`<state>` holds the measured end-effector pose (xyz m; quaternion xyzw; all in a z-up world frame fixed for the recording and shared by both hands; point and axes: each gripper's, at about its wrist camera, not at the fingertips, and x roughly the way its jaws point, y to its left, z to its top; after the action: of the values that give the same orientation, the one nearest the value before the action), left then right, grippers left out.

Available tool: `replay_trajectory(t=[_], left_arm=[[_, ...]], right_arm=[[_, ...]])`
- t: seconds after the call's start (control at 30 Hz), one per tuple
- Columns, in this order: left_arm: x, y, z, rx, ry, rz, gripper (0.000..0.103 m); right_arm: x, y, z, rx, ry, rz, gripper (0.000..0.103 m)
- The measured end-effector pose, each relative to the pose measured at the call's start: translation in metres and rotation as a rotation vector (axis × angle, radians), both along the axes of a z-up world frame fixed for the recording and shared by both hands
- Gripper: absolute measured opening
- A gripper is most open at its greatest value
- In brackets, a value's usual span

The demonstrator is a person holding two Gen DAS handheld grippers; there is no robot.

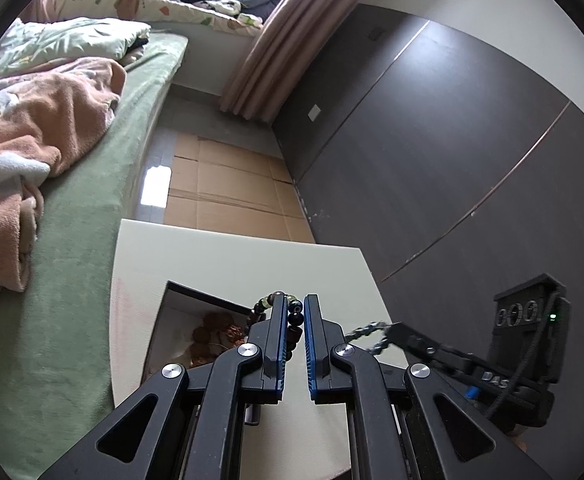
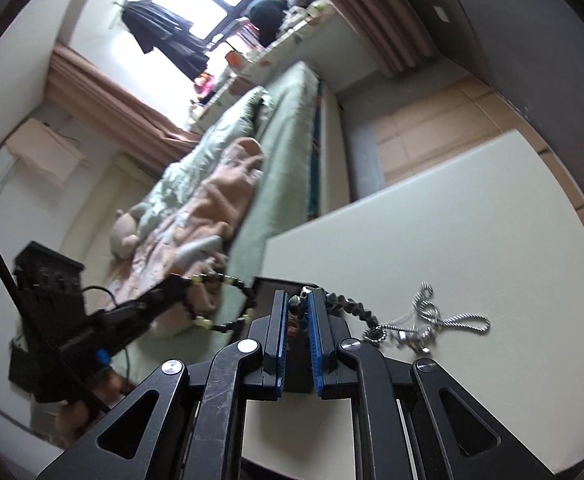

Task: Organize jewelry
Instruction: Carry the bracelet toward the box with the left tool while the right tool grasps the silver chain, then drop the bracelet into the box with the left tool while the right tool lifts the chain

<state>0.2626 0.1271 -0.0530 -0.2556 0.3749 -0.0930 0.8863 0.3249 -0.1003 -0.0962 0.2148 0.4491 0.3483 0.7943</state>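
Note:
My left gripper (image 1: pixel 294 300) is shut on a dark bead bracelet (image 1: pixel 295 316) with pale green beads, held above an open box (image 1: pixel 164 320) on the white table (image 1: pixel 232 264). The box holds brown bead jewelry (image 1: pixel 216 334). My right gripper (image 2: pixel 296 298) is shut on a dark green bead chain (image 2: pixel 351 308) that trails to the right over the table (image 2: pixel 451 220). The left gripper with its bracelet (image 2: pixel 228 322) shows at the left of the right wrist view. The right gripper with its chain (image 1: pixel 367 334) shows at the right of the left wrist view.
A silver cord necklace (image 2: pixel 443 320) lies in a tangle on the table to the right. A bed with green sheet (image 1: pixel 92 240) and pink blanket (image 1: pixel 32 128) runs along the table's left side. A dark wardrobe (image 1: pixel 451 140) stands to the right; cardboard (image 1: pixel 232 188) covers the floor beyond.

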Motion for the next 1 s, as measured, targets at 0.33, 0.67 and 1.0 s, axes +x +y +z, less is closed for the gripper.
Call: replay_trajectory(t=[0.33,0.67,1.0], left_arm=[[-0.004,0.011,-0.006,-0.013,0.015,0.027,0.008],[-0.008,0.019,-0.008,-0.054,0.019,0.031,0.008],[-0.01,0.04,-0.009,-0.163,-0.006,0.058,0.07]], right_arm=[[-0.011,0.0,0.049,0.086,-0.124,-0.001,0.012],[-0.007,0.017,0.066,0.044,-0.148,0.007,0.012],[-0.017,0.035,0.13,0.068,-0.274,0.042,0.012]])
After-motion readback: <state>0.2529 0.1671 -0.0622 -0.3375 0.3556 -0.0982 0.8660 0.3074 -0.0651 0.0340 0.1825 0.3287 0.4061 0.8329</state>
